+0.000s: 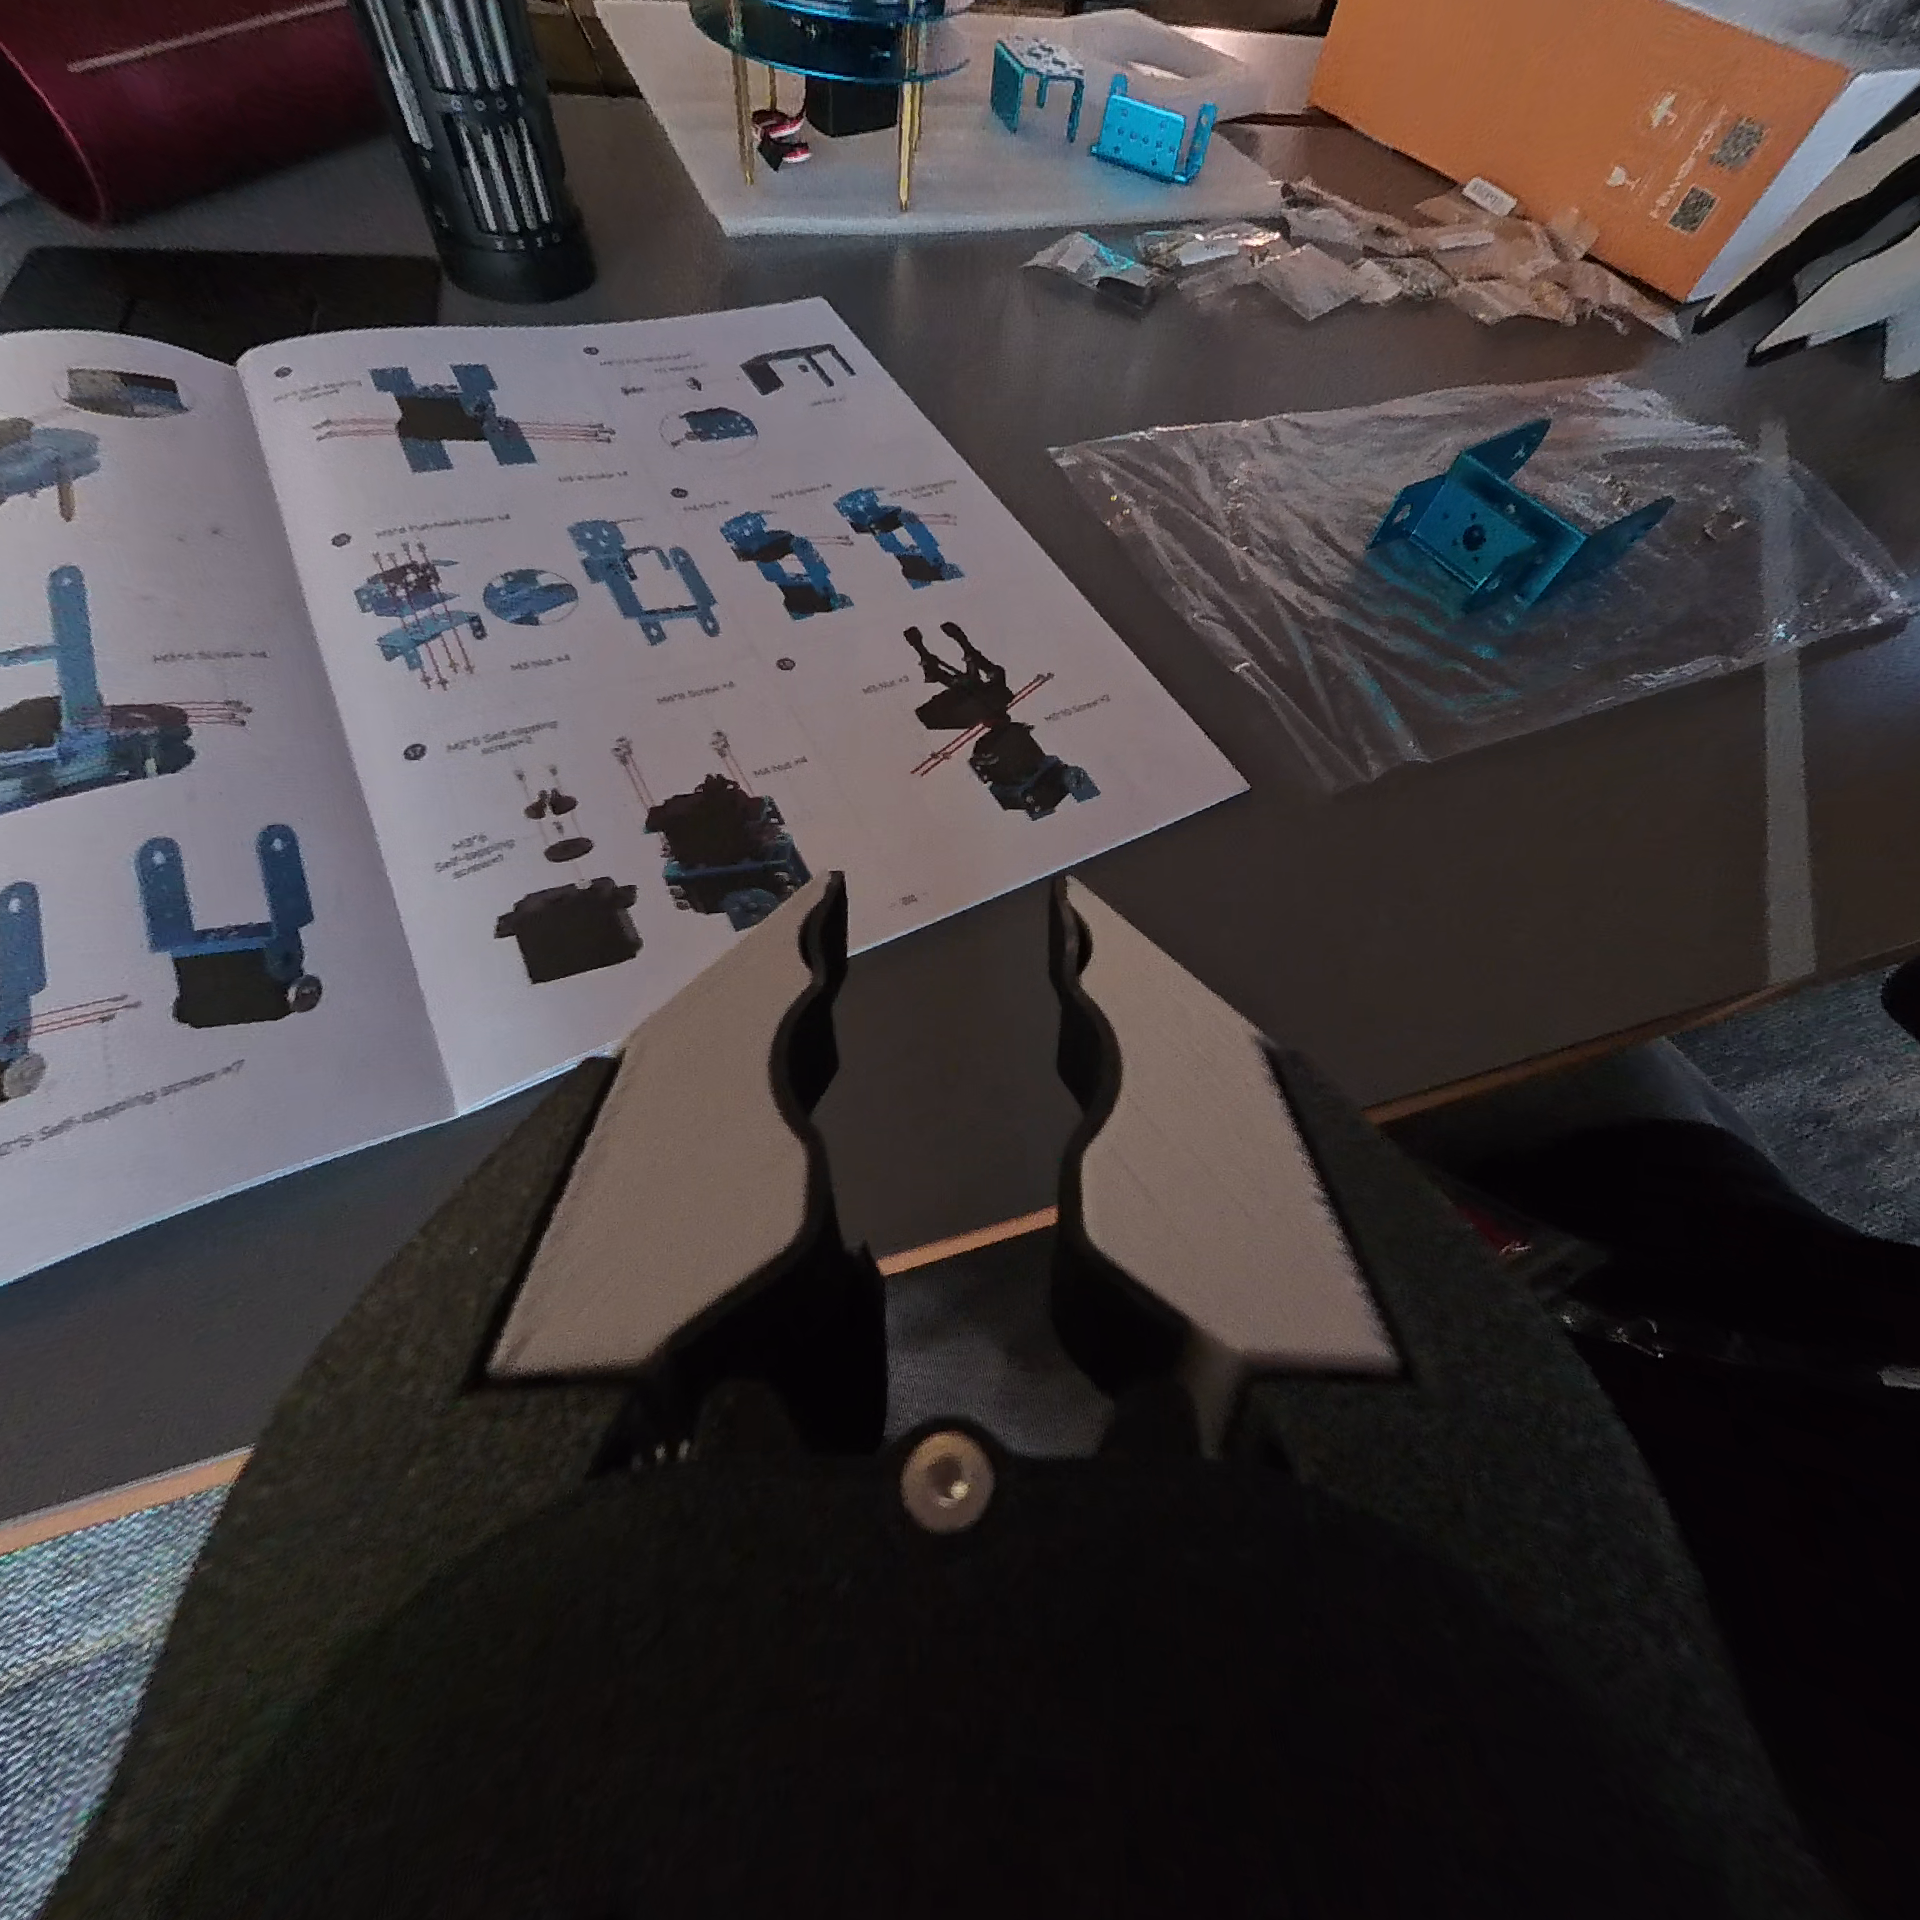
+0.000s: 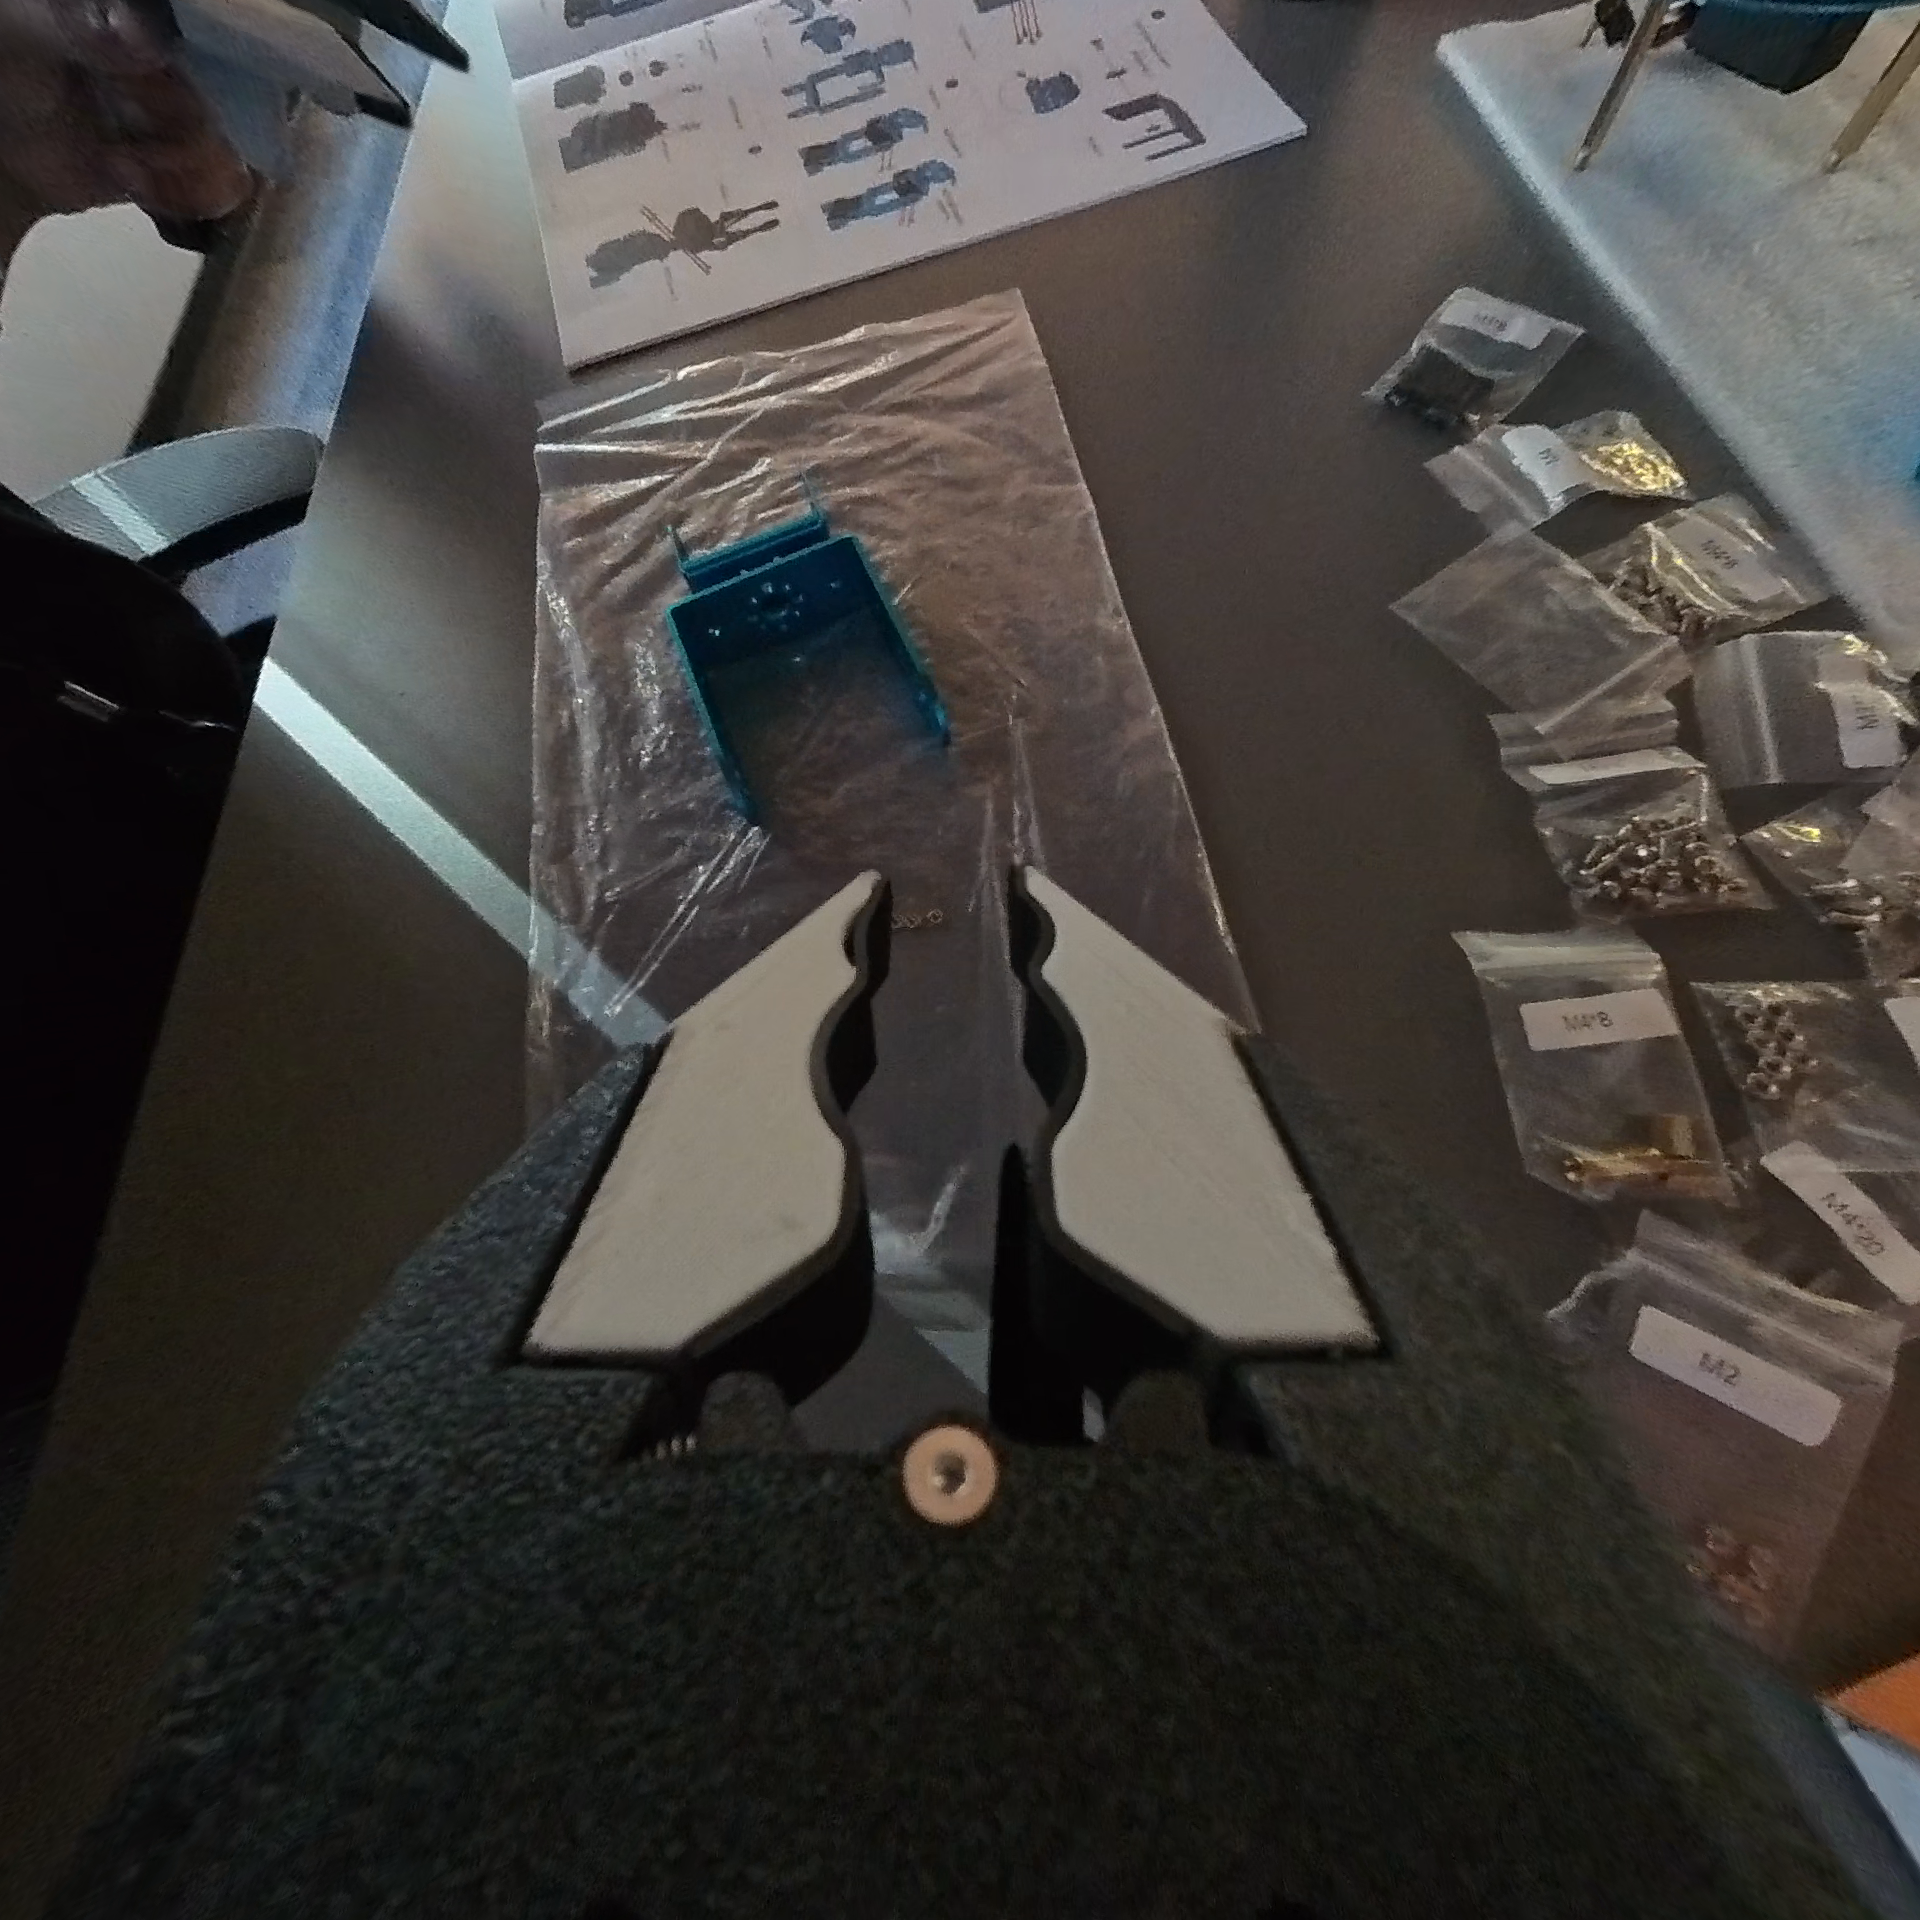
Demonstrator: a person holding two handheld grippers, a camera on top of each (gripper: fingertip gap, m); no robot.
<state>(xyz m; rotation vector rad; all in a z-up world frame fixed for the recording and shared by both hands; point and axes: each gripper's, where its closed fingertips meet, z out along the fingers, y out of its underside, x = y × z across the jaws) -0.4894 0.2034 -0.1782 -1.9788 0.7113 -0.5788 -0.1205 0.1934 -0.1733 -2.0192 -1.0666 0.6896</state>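
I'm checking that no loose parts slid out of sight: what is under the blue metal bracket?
The blue metal bracket rests on a clear plastic bag, spread flat on the dark table. Tiny metal bits lie on the bag nearby. Directly beneath the bracket's base is hidden.

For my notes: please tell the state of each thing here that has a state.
Left gripper: open, empty.
Right gripper: open, empty, over the plastic bag.
Booklet: lying open.
Plastic bag: flat, crumpled.
Blue bracket: resting on the bag.
Small bags: holding screws.

Both wrist views sharing blue bracket (image 1: pixel 1496 535)
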